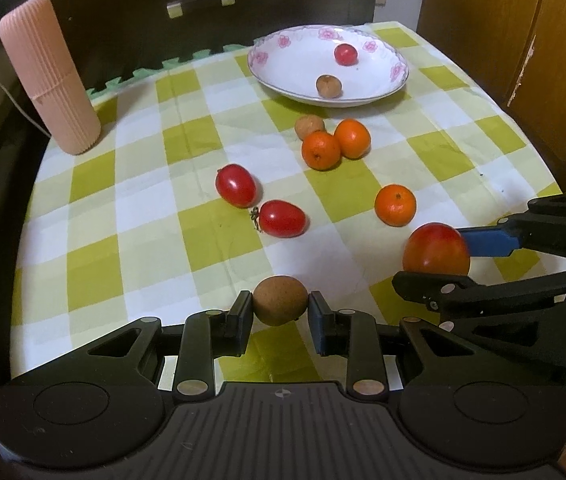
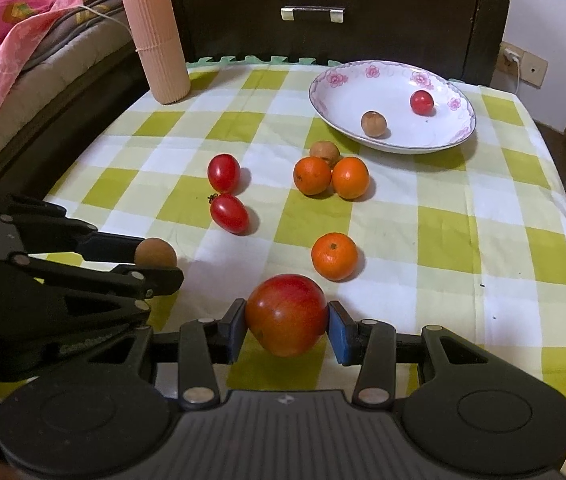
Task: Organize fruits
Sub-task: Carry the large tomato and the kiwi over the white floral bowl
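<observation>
Black-fingered, the left gripper (image 1: 280, 307) pinches a brown fruit (image 1: 280, 300) low over the checked cloth (image 1: 203, 152). Beside it, the right gripper (image 2: 285, 325) clamps a red apple (image 2: 286, 314), both well short of the bowl (image 2: 335, 92).

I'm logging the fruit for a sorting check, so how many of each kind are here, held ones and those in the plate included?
Oranges: 3
Small red tomatoes: 3
Brown round fruits: 3
Large red fruit: 1
Total: 10
</observation>
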`<action>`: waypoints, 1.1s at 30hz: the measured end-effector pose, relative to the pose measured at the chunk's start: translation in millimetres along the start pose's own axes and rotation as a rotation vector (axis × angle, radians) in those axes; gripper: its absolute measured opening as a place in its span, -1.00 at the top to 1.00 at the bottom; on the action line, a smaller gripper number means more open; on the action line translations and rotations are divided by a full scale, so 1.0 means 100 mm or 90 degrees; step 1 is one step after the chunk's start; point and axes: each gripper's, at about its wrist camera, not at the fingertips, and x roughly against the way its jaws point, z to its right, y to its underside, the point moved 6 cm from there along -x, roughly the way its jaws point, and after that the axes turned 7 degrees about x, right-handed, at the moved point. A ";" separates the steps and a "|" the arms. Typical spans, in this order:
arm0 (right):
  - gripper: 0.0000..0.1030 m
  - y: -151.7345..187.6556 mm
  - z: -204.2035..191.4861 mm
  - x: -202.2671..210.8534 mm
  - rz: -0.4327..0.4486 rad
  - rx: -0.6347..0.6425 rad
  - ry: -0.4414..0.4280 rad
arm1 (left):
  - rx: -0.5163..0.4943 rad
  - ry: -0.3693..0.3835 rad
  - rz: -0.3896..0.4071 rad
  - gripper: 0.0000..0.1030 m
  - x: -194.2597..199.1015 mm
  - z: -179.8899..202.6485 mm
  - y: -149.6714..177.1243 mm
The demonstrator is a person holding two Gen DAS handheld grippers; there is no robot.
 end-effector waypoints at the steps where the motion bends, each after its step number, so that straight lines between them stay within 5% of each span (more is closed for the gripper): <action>1: 0.21 0.00 0.00 0.00 0.001 0.000 0.000 | -0.001 0.000 0.003 0.28 0.01 0.01 -0.01; 33: 0.20 -0.45 0.47 0.04 0.053 -0.045 0.056 | -0.028 -0.005 0.077 0.31 0.01 0.20 -0.71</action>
